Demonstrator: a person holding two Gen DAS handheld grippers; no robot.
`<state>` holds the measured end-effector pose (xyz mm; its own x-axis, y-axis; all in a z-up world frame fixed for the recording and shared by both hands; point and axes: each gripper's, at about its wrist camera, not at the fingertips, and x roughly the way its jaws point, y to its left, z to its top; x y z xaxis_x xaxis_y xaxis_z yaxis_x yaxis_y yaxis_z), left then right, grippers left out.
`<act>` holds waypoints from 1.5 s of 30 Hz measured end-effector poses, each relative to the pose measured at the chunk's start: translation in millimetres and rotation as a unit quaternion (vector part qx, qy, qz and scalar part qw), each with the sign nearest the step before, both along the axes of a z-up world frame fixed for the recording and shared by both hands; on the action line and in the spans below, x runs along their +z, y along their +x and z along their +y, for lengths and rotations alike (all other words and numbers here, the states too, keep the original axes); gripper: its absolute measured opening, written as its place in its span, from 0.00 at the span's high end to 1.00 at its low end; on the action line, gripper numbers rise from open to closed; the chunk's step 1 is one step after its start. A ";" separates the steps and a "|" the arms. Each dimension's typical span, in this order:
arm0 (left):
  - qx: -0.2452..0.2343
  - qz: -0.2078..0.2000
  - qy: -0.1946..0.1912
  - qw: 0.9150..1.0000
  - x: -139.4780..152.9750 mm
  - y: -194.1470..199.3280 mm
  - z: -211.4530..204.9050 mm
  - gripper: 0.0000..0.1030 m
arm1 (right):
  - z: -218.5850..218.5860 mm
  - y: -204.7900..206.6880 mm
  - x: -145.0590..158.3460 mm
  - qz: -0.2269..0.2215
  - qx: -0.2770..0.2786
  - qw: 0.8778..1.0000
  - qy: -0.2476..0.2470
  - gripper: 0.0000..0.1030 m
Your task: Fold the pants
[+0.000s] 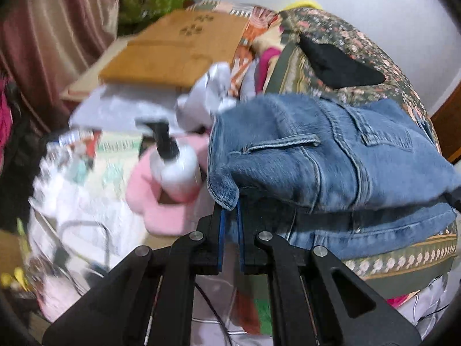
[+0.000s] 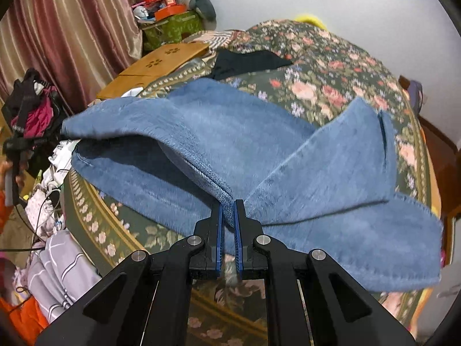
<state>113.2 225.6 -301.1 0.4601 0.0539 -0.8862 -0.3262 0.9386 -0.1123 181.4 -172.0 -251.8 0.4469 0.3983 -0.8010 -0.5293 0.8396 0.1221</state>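
A: Counting first: one pair of blue jeans [image 2: 259, 144], two sets of tongs, one floral bedspread [image 2: 331, 66] under it all.

B: Where are the jeans sitting?

A: Spread over the bed, partly lifted off it. The right tongs [image 2: 227, 206] are pressed together on a stitched denim edge right at their tips, and the cloth fans out left and right from that pinch. In the other view, the left tongs [image 1: 229, 206] are pinching a hemmed corner by the pocket side, with the rest of the jeans lying to the right of them.

B: Anything else around?

A: One white pump bottle [image 1: 177, 164] with a black top, standing on something pink [image 1: 161, 201] just left of the left tongs. One dark cloth [image 2: 247, 60] lies on the bedspread beyond the jeans. One wooden board [image 1: 173, 52] with a paw-print cutout is at the far left, and one green box [image 2: 173, 27] piled with odds and ends sits by the curtain [image 2: 66, 28].

B: Any writing to read?

A: None legible; the left view is blurred.
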 end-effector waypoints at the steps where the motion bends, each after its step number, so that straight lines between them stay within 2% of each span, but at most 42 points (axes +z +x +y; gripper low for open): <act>1: 0.005 0.001 -0.006 1.000 -4.9 -2.0 -0.3 0.93 | -0.2 -0.8 -1.8 0.003 -0.002 1.000 0.002 0.94; 4: 0.014 0.004 -0.017 1.000 -15.7 -7.3 -2.1 0.93 | 0.2 -4.0 -4.8 0.003 -0.008 1.000 0.003 0.94; 8: 0.013 0.016 0.008 1.000 -10.6 -9.6 -5.8 0.94 | 0.8 -4.4 -1.8 0.011 -0.012 1.000 0.000 0.92; 11: 0.017 0.009 0.037 0.999 8.3 -15.9 -7.7 0.94 | -3.6 -4.3 3.0 0.030 -0.014 0.999 -0.001 0.89; 15: 0.008 -0.017 0.088 0.996 44.2 -17.4 -19.5 0.89 | -22.1 -7.4 20.2 0.021 -0.034 0.999 0.009 0.85; 17: -0.002 -0.030 0.100 0.994 58.8 -12.6 -28.6 0.83 | -33.9 -6.4 30.9 0.007 -0.047 0.999 0.012 0.73; 19: -0.012 -0.043 0.107 0.993 71.8 -4.2 -37.8 0.65 | -41.8 -2.3 41.3 -0.011 -0.062 0.998 0.010 0.65; 20: -0.019 -0.052 0.110 0.992 79.9 2.4 -45.0 0.59 | -48.2 1.1 47.3 -0.022 -0.071 0.997 0.009 0.64; 22: -0.026 -0.068 0.118 0.990 92.0 14.7 -57.9 0.35 | -57.7 10.6 55.7 -0.031 -0.086 0.996 0.007 0.64; 24: -0.036 -0.087 0.129 0.987 105.6 33.1 -75.9 0.25 | -67.0 22.2 63.4 -0.038 -0.102 0.994 0.008 0.62; 26: -0.048 -0.097 0.133 0.985 113.8 49.4 -89.9 0.19 | -73.4 32.5 67.7 -0.046 -0.114 0.992 0.007 0.53; 29: -0.073 -0.112 0.126 0.983 124.8 81.8 -115.2 0.17 | -83.8 51.7 72.3 -0.057 -0.132 0.990 0.004 0.50; 36: -0.115 -0.129 0.096 0.980 134.2 152.8 -163.0 0.14 | -97.3 111.5 68.8 -0.048 -0.161 0.986 0.010 0.50; 41: -0.126 -0.123 0.082 0.981 125.2 196.6 -183.6 0.10 | -94.9 159.2 49.1 -0.035 -0.163 0.986 0.000 0.50; 45: -0.123 -0.104 0.070 0.984 107.5 230.9 -188.3 0.10 | -90.4 200.7 21.2 -0.014 -0.163 0.987 -0.004 0.50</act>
<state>344.1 37.3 -193.6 0.6445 0.0328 -0.7639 -0.0699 0.9974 -0.0162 382.1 -262.4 -230.6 0.5715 0.2234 -0.7896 -0.2341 0.9666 0.1040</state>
